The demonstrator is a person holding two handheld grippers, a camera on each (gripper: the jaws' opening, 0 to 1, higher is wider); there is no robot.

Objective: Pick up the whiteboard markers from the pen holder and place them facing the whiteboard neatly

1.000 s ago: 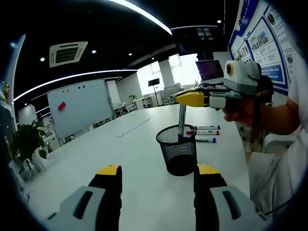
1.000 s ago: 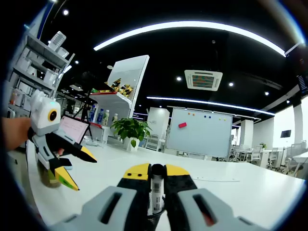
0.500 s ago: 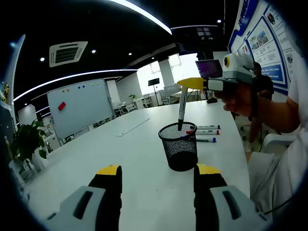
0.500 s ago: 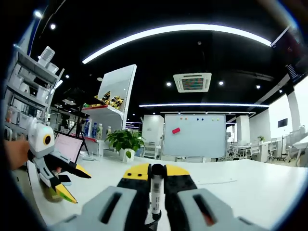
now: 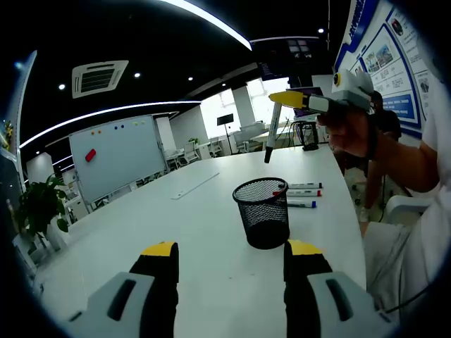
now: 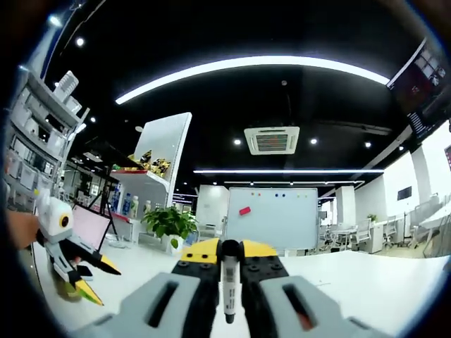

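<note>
Dark ceiling (image 5: 141, 35), bright light strips (image 6: 254, 67)

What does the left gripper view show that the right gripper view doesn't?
Left gripper view alone: the mesh pen holder and three markers lying on the table behind it. Right gripper view alone: a laptop and a shelf unit. Both share the whiteboard, a potted plant, and the black marker clamped in the right gripper, lifted clear above the holder.
</note>
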